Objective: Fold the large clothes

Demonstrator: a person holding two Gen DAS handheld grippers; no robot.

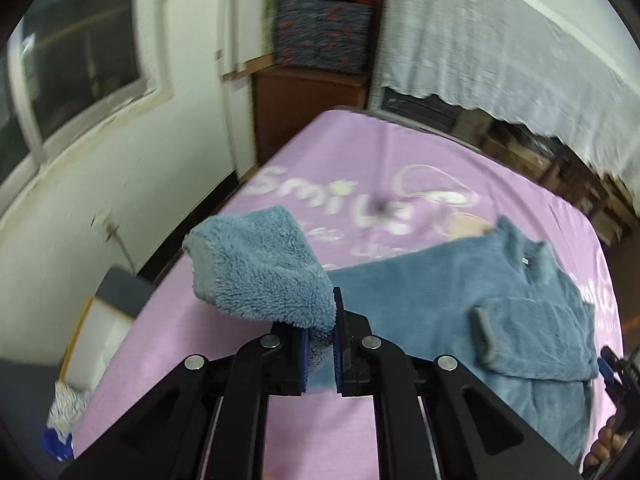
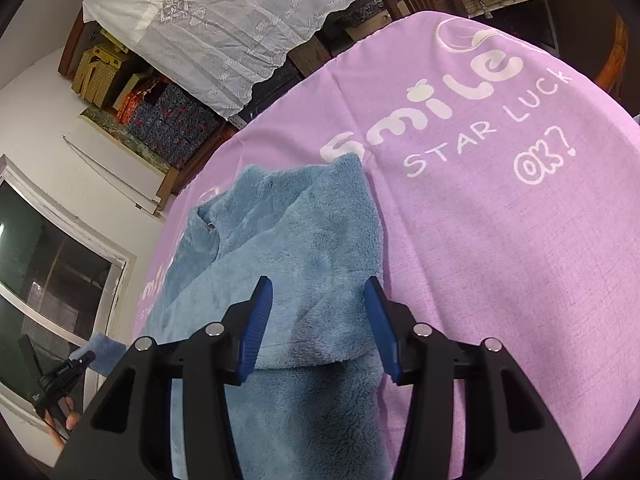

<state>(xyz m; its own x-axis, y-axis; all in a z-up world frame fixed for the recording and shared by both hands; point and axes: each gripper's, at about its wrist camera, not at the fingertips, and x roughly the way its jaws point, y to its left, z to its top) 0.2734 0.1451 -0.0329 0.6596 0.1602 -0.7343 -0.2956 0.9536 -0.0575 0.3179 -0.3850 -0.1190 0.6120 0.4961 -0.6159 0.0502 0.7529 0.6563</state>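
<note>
left gripper: fingers clamped on blue fleece sleeve, lifted
right gripper: fingers apart, over fleece jacket
jacket: flat on purple sheet

Left wrist view: lettering on the purple sheet is motion-blurred beyond the fleece garment. Garment's lower part is cut off by the frame edge. Cuff conceals the left tongs' tips.
</note>
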